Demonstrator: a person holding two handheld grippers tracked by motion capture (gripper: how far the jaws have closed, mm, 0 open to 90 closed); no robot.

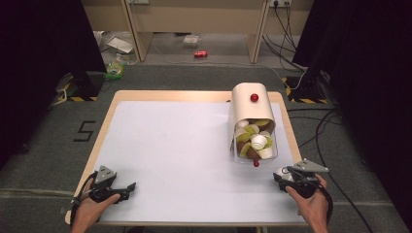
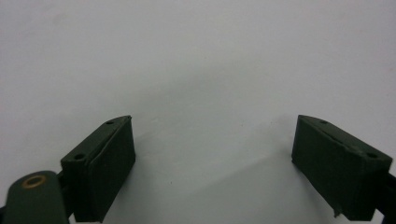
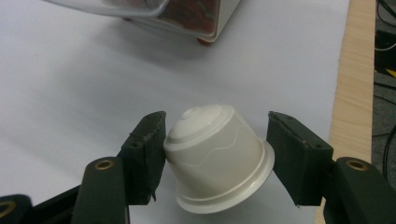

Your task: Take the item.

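A white coffee capsule (image 3: 215,154) sits tilted between the jaws of my right gripper (image 3: 217,122), which is shut on it; one pad presses its side and the other meets its rim. In the high view that gripper (image 1: 281,175) is at the table's near right, just in front of a cream capsule dispenser (image 1: 248,104). The dispenser's clear drawer (image 1: 256,141) holds several white, green and brown capsules. My left gripper (image 1: 130,187) rests at the near left, and its jaws (image 2: 212,140) stand wide open over the bare white sheet.
A white sheet (image 1: 175,150) covers the wooden table, whose right edge (image 3: 359,93) runs close to my right gripper. A red knob (image 1: 254,97) tops the dispenser. Cables (image 1: 320,131) trail on the floor at the right, and a red can (image 1: 200,54) lies beyond the table.
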